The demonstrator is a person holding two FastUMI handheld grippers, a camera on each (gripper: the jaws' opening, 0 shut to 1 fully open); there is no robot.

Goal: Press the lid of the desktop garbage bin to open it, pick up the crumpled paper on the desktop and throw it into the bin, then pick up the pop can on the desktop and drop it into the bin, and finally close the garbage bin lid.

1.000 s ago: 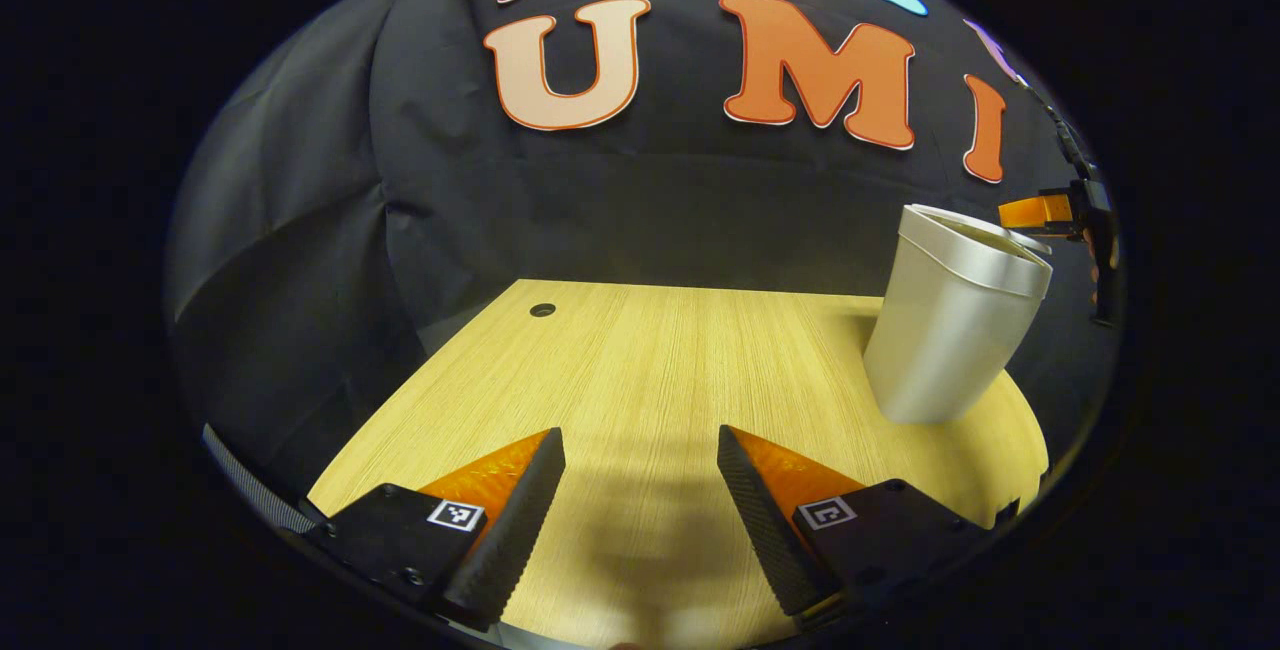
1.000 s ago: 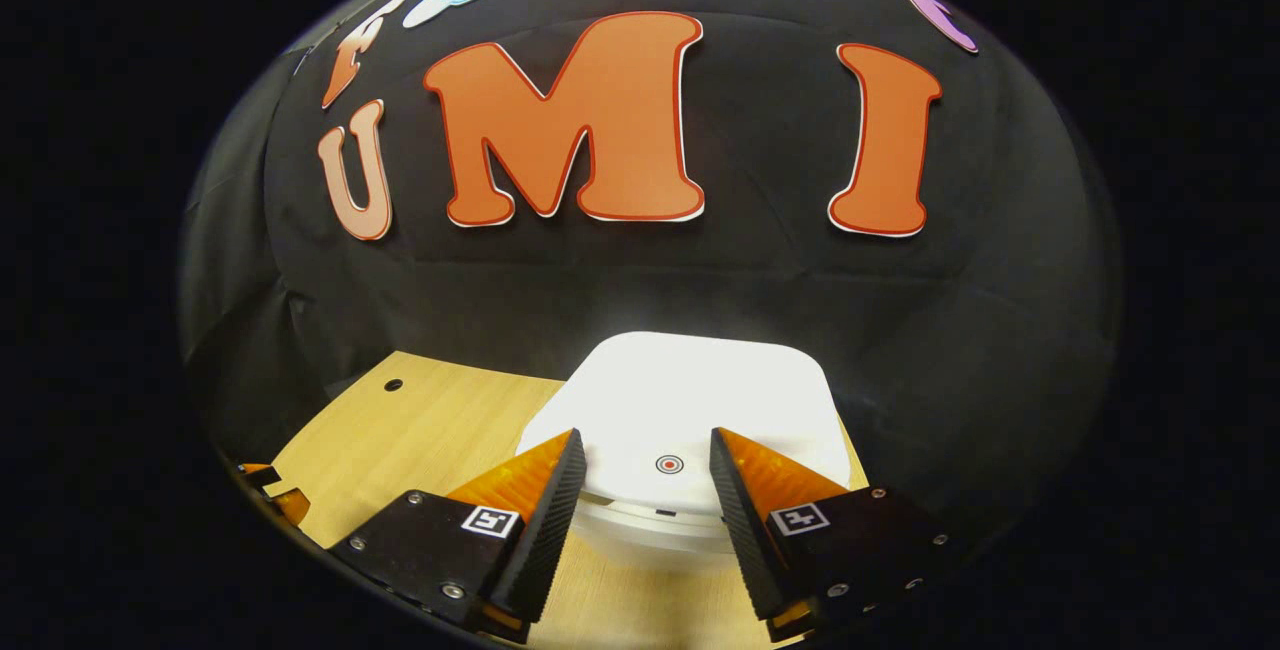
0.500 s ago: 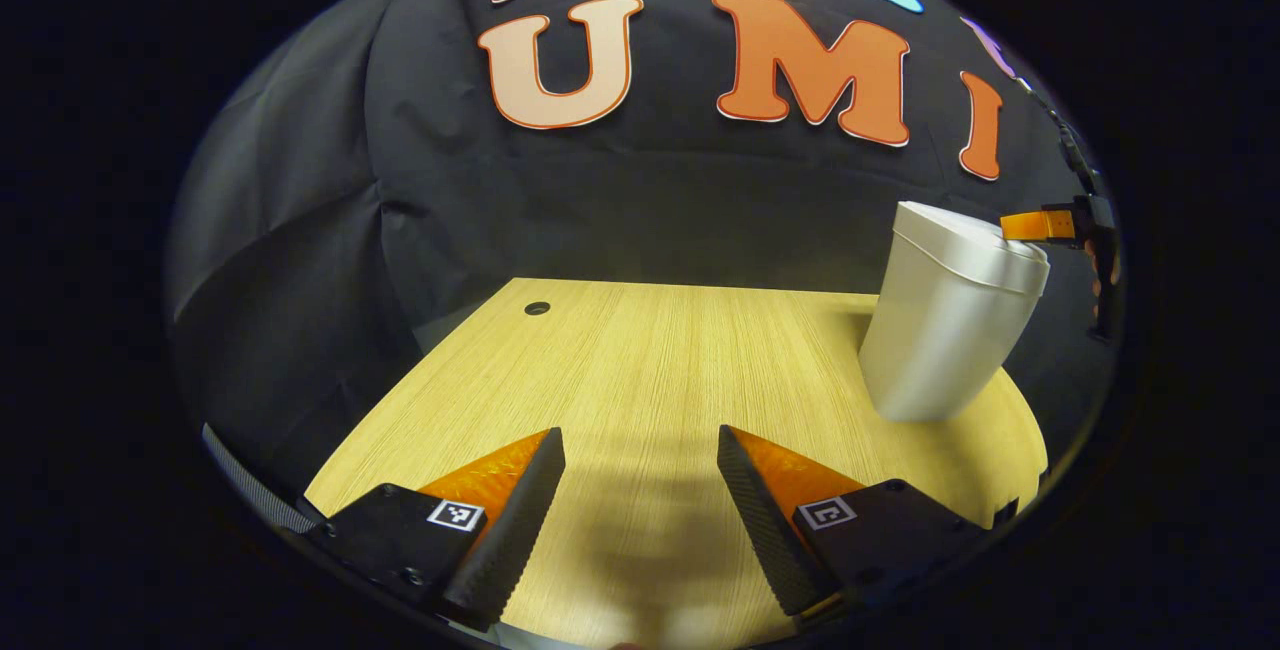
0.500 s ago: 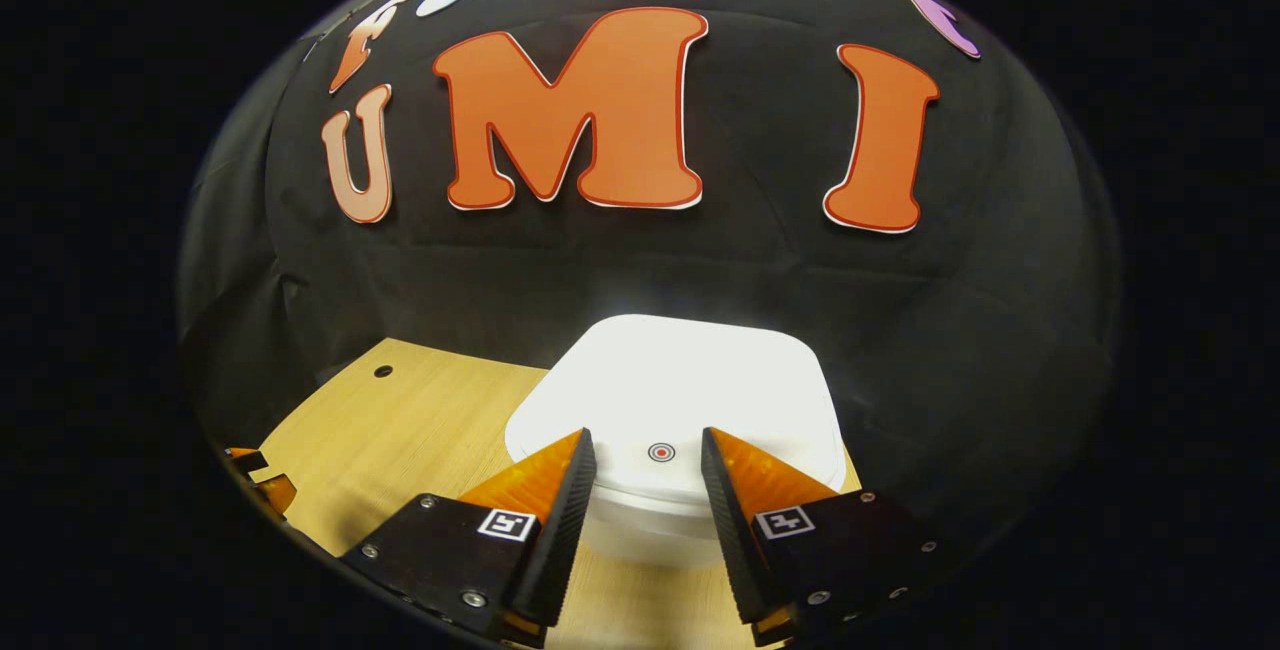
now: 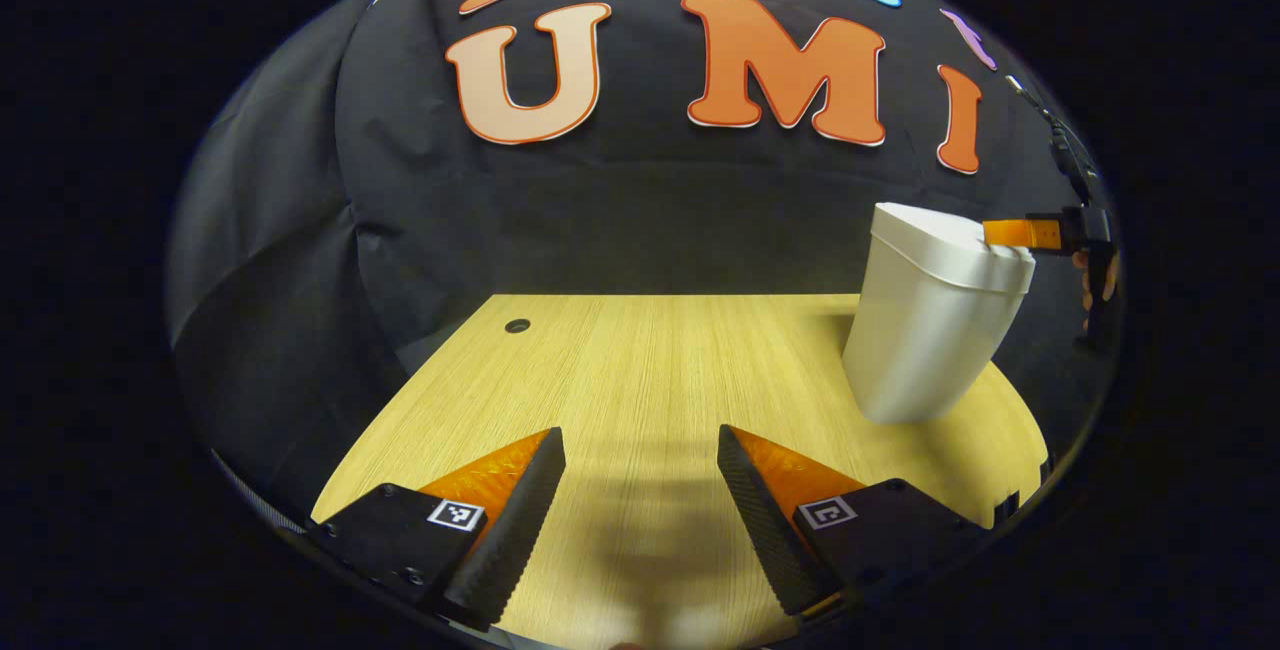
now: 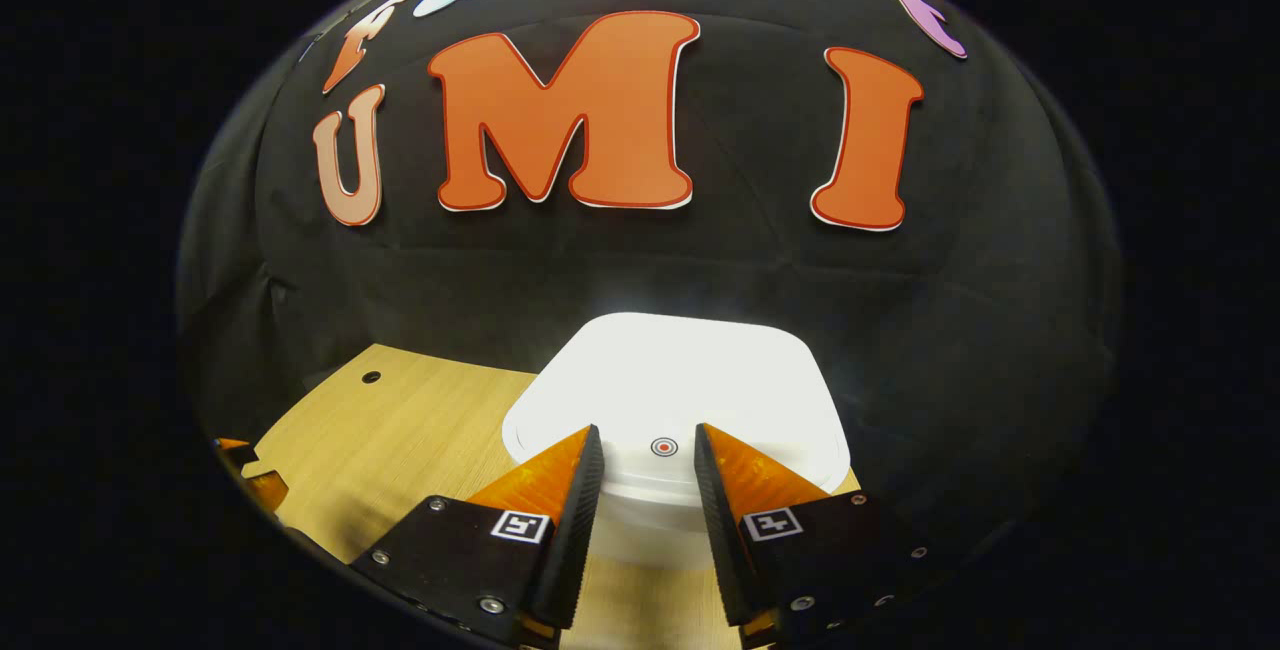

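The white plastic desktop bin (image 5: 925, 330) stands on the wooden table (image 5: 640, 370), its flat lid (image 6: 680, 380) down. The right gripper (image 6: 648, 440), jaws released, hovers at the lid's red dot (image 6: 663, 446); any press should land squarely there. The left gripper (image 5: 640, 450) hangs released.

light wooden table (image 5: 640, 370), white garbage bin (image 5: 925, 330) upright on it

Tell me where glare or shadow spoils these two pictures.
Right gripper view: the bin lid is blown out to near pure white, its surface detail lost apart from the small red ring mark. Left gripper view: even light on the bin, a soft shadow on the table between the left gripper fingers.
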